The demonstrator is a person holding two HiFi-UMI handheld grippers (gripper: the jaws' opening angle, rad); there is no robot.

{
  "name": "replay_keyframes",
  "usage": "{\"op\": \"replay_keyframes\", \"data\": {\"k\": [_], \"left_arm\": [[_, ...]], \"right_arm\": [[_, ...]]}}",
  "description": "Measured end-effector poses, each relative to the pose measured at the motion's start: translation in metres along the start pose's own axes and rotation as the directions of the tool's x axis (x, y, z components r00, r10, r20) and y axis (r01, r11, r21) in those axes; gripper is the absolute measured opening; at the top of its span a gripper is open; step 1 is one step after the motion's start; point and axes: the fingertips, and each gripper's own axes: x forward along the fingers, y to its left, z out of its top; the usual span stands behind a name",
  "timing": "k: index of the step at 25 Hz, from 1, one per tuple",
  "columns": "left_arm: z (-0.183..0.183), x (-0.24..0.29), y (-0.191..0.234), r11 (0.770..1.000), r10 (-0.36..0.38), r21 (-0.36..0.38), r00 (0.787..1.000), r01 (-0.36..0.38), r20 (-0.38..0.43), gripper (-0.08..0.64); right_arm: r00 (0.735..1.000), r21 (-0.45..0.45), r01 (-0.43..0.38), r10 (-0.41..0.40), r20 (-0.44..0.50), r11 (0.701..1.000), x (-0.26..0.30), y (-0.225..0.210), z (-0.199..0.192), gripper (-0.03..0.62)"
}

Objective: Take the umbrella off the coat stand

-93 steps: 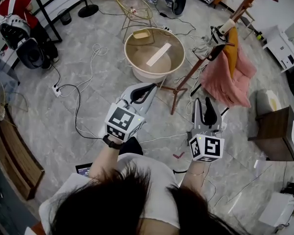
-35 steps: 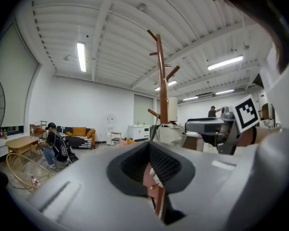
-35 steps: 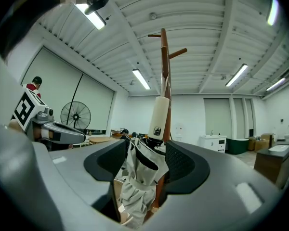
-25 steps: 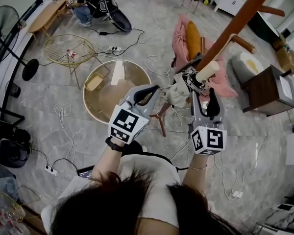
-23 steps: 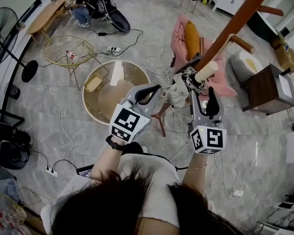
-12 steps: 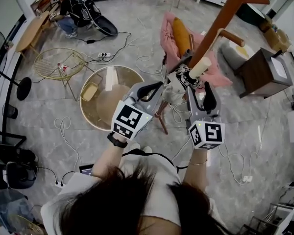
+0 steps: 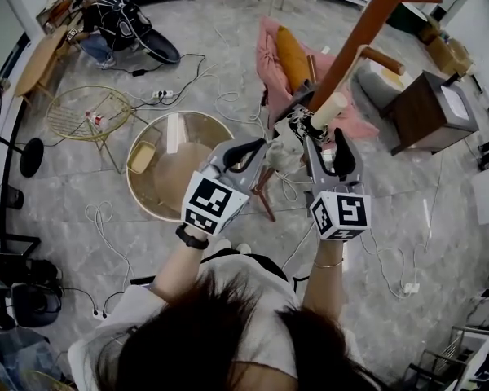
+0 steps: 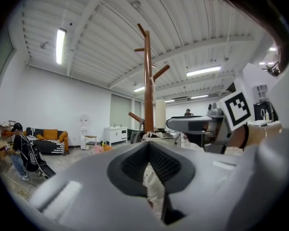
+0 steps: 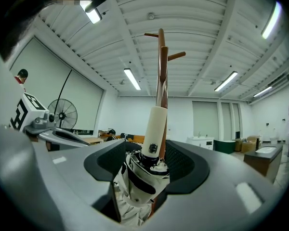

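A folded white-and-black umbrella (image 7: pixel 296 122) with a cream handle (image 7: pixel 328 110) hangs from a peg of the brown wooden coat stand (image 7: pixel 363 27). My right gripper (image 7: pixel 327 141) is open. Its jaws stand on either side of the folded canopy (image 9: pixel 142 182), close against it. The handle (image 9: pixel 154 129) sticks up past the jaws in front of the stand's pole (image 9: pixel 162 71). My left gripper (image 7: pixel 257 143) is shut and holds nothing, just left of the umbrella. In the left gripper view, white canopy fabric (image 8: pixel 151 186) and the pole (image 8: pixel 148 81) show beyond the left gripper (image 8: pixel 148 146).
A pink garment with an orange piece (image 7: pixel 281 55) hangs on the stand's far side. A round glass table (image 7: pixel 175 161) stands to the left and a dark wooden cabinet (image 7: pixel 428 108) to the right. Cables (image 7: pixel 228 96) trail over the floor. A person (image 7: pixel 106 23) crouches at the back left.
My right gripper has moved up and forward, so the umbrella's canopy now sits between its jaws. The left gripper came along beside it, still shut. My head view has drifted toward the stand.
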Motion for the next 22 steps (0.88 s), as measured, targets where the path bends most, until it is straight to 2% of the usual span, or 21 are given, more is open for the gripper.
{"op": "replay_keyframes", "data": {"k": [6,13,22], "left_arm": [[-0.01,-0.001,-0.003,1.0,-0.007,-0.009,1.0,0.007,-0.03,0.058],[-0.011,0.002,-0.001,1.0,-0.009,-0.011,1.0,0.009,-0.021,0.058],[-0.015,0.002,0.003,1.0,-0.001,-0.008,0.999,0.001,-0.041,0.058]], "right_arm": [[1.0,0.013,0.014,-0.014,-0.005,1.0,0.015,-0.004,0.0,0.232],[1.0,0.042,0.026,-0.026,-0.015,0.999,0.028,-0.015,-0.004,0.232],[1.0,0.025,0.013,-0.012,-0.01,1.0,0.042,-0.014,0.002,0.232]]}}
